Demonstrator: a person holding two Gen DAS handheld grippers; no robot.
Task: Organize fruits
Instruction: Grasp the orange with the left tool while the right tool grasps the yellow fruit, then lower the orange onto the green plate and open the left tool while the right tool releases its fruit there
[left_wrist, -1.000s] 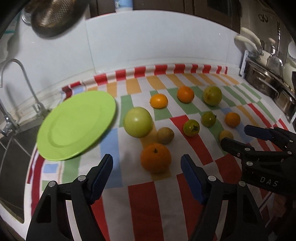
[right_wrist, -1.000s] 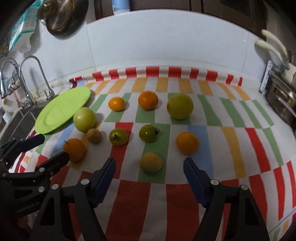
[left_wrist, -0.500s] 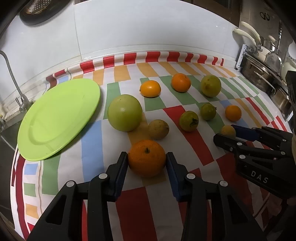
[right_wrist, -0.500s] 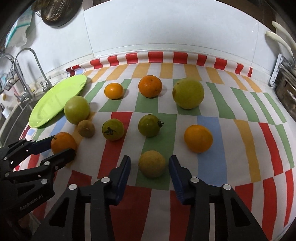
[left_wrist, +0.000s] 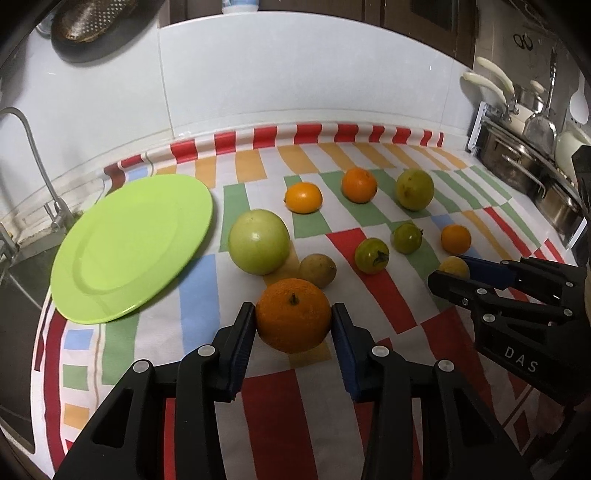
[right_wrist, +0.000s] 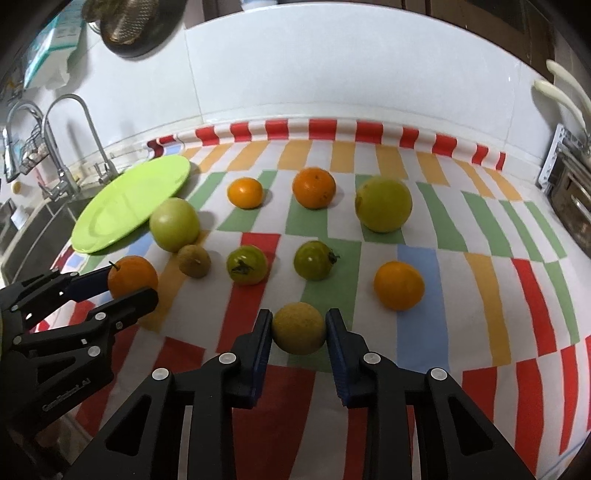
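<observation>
Only the right wrist view shows a second tap (right_wrist: 16, 136) and a white packet (right_wrist: 51, 51) at ten o'clock, while only the left wrist view shows steel pots (left_wrist: 532, 166) at three o'clock. The left gripper (left_wrist: 293, 325) has just been closing and clamps the stemmed orange (left_wrist: 293, 314) at six o'clock; the right gripper (right_wrist: 299, 328) has just been closing and clamps the tan round fruit (right_wrist: 299, 328). On the striped cloth (right_wrist: 480, 295) lie ten fruits: four orange, two large pale green, two small green with stems, two tan, plus one lime plate (right_wrist: 129, 203) at nine o'clock.
</observation>
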